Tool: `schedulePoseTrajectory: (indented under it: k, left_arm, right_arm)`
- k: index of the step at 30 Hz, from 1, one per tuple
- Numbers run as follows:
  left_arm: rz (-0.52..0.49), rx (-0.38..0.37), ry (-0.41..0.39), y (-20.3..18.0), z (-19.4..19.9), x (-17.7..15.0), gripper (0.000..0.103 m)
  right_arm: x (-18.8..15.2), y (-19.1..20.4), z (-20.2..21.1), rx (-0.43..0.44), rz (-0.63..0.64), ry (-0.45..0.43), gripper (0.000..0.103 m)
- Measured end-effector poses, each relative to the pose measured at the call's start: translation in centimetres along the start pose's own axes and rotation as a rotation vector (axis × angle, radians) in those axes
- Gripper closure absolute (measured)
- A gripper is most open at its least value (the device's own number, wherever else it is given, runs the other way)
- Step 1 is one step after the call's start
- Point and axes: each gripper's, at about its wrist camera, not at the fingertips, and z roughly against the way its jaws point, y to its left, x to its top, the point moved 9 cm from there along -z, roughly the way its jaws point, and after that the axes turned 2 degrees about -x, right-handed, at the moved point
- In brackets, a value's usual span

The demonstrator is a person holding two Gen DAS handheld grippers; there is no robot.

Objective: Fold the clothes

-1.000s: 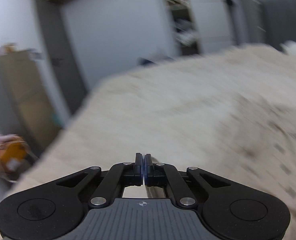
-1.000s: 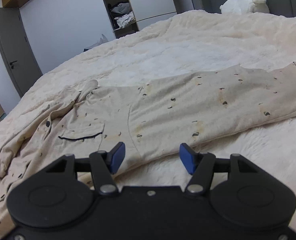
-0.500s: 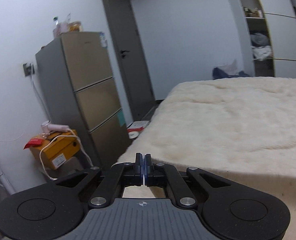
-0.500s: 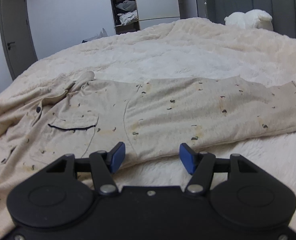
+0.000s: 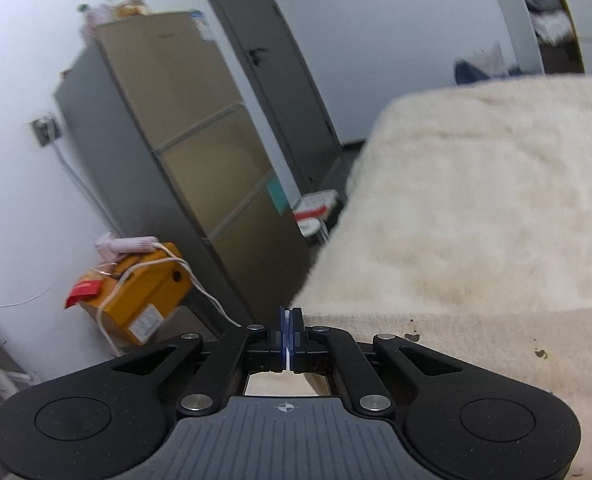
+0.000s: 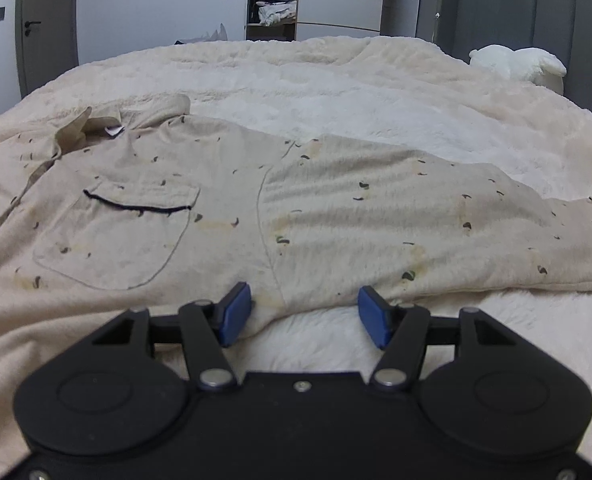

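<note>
We hold the left gripper (image 5: 287, 330) at the near corner of the fluffy cream blanket-covered bed (image 5: 476, 200), its blue pads pressed together with only a sliver of a gap showing; whether they pinch the cloth beneath, we cannot tell. The beige long-sleeved pyjama shirt with small dark specks and a dark-trimmed chest pocket (image 6: 224, 216) lies spread flat across the bed, one sleeve stretched out to the right. Our right gripper (image 6: 304, 314) hovers at the shirt's near edge below the armpit seam, its jaws standing apart, nothing between them.
</note>
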Motion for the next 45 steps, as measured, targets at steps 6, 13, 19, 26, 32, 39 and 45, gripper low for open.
schedulePoseTrajectory:
  k: [6, 13, 19, 26, 32, 39, 45]
  left_arm:
    - [0.125, -0.057, 0.124, 0.6, -0.8, -5.2, 0.072]
    - [0.536, -0.437, 0.249, 2.1, -0.5, -11.5, 0.064]
    - [0.811, -0.565, 0.29, -1.9, -2.8, -13.3, 0.064]
    - [0.848, -0.488, 0.216, -2.2, -2.8, -12.6, 0.103]
    - [0.796, -0.244, 0.112, 5.8, 2.7, -13.1, 0.103]
    - [0.843, -0.32, 0.208, 6.9, 5.6, -16.4, 0.093]
    - [0.949, -0.483, 0.273, 1.1, 4.2, -18.6, 0.067]
  right_arm:
    - [0.0, 0.1, -0.2, 0.009, 0.008, -0.007, 0.045]
    - [0.0, 0.1, 0.0, 0.027, 0.005, -0.016, 0.045]
    - [0.0, 0.1, 0.1, 0.019, 0.018, -0.019, 0.045]
    - [0.1, 0.4, -0.1, 0.008, 0.029, -0.015, 0.045]
    - [0.2, 0.8, -0.1, 0.034, 0.02, -0.027, 0.045]
    - [0.7, 1.0, 1.4, 0.081, -0.011, -0.057, 0.045]
    - [0.7, 1.2, 2.9, 0.108, -0.026, -0.059, 0.045]
